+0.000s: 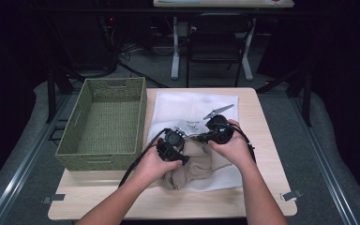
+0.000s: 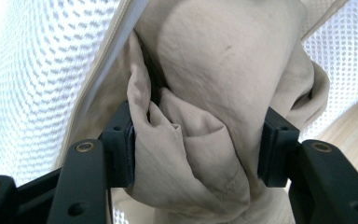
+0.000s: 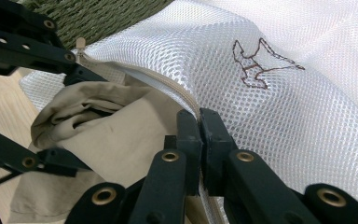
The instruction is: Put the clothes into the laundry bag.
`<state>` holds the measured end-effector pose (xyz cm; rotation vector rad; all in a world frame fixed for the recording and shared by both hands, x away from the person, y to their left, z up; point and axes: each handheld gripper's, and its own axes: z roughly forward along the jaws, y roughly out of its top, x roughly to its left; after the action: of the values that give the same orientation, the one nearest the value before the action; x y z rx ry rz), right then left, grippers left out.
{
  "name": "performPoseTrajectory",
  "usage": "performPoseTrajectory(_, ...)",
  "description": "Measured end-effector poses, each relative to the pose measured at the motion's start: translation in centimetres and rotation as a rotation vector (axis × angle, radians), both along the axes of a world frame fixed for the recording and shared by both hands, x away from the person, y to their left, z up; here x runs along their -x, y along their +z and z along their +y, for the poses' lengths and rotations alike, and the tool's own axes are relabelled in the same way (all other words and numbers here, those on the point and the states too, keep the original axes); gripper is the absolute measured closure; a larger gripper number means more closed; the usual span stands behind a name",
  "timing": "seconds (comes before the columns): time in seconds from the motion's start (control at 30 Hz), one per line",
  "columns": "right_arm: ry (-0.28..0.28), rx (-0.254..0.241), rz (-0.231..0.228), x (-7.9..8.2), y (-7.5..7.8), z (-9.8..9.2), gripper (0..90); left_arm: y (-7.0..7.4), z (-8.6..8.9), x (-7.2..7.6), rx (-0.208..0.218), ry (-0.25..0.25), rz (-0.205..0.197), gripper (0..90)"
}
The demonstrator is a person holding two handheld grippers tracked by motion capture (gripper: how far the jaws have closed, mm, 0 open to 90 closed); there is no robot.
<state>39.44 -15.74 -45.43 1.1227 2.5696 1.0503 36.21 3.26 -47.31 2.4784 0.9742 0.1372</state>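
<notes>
Beige garment (image 2: 205, 93) sits half inside mesh laundry bag (image 3: 279, 60) on tabletop (image 1: 262, 197); right tongs (image 3: 199, 122) clamped on zipper edge, left tongs (image 2: 198, 144) around a fold: hold mouth taut, push deep.

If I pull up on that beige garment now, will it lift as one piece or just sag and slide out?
The beige garment is probably floppy: it lies bunched in soft folds between the left gripper pads. It would likely drape and trail, not lift whole. It may drag on the white mesh bag, whose zipper edge the right gripper pinches.
</notes>
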Motion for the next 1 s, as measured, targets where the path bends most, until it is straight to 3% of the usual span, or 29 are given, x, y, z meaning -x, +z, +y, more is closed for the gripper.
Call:
performPoseTrajectory(0.13,-0.001,0.001,0.000,0.0,0.0,0.0,87.8,0.0,0.6,0.4,0.006,0.005,-0.004,42.3)
performPoseTrajectory(0.33,-0.001,0.000,-0.002,0.0,0.0,0.0,87.7,-1.1,1.2,0.9,-0.005,-0.001,0.057,39.4)
performPoseTrajectory(0.6,0.004,0.006,-0.003,0.1,0.0,0.2,87.7,-2.7,0.9,0.8,-0.008,-0.006,0.093,39.8)
performPoseTrajectory(0.93,0.005,0.008,-0.004,0.2,0.0,0.3,87.7,-3.7,1.0,0.6,0.012,-0.030,0.124,65.9)
performPoseTrajectory(1.0,0.005,0.011,-0.002,0.2,0.0,0.3,87.6,-3.7,1.0,0.5,0.027,-0.014,0.136,69.7)
